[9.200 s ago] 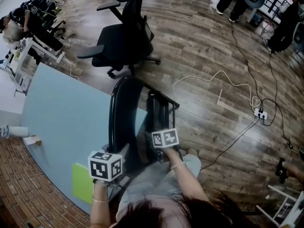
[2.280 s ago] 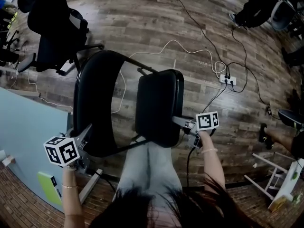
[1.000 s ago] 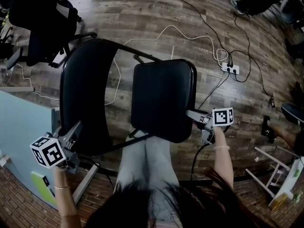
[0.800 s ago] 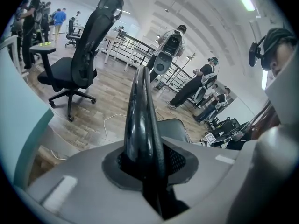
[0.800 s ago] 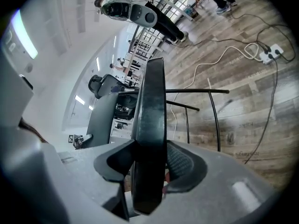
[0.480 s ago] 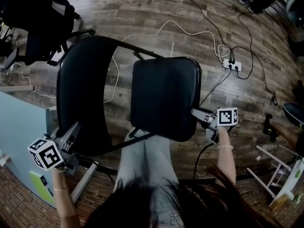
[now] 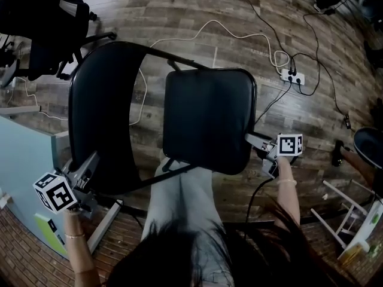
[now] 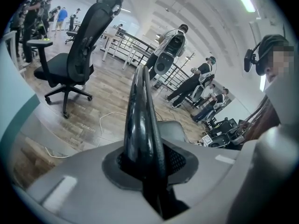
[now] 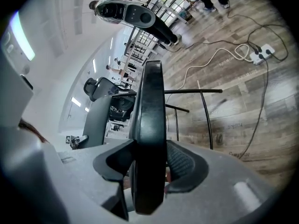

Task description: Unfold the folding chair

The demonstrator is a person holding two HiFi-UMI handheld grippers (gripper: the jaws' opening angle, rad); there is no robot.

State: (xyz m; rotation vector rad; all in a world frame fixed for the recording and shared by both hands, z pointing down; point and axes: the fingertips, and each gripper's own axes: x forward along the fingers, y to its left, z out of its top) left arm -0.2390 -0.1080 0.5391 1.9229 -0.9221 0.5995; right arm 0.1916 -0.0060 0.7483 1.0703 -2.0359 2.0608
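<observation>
The black folding chair stands open in front of me, its padded seat [image 7: 206, 118] lying nearly flat and its curved backrest [image 7: 99, 112] to the left. My left gripper [image 7: 90, 163] is shut on the backrest's lower edge; in the left gripper view that black edge [image 8: 140, 111] runs up from between the jaws. My right gripper [image 7: 251, 139] is at the seat's right rim. In the right gripper view the seat's edge [image 9: 150, 106] fills the gap between the pads, which still touch it while the jaws are opening.
A black office chair [image 7: 36, 23] stands at the upper left. A white cable [image 7: 239, 37] runs over the wooden floor to a power strip [image 7: 295, 76]. A light blue table [image 7: 24, 172] is at the left, and my legs [image 7: 179, 202] are under the seat. Several people [image 8: 173, 50] stand further off.
The chair has gone from folded to open. Over the last second the seat swung flatter and my right gripper moved right and down with it; the left gripper barely shifted.
</observation>
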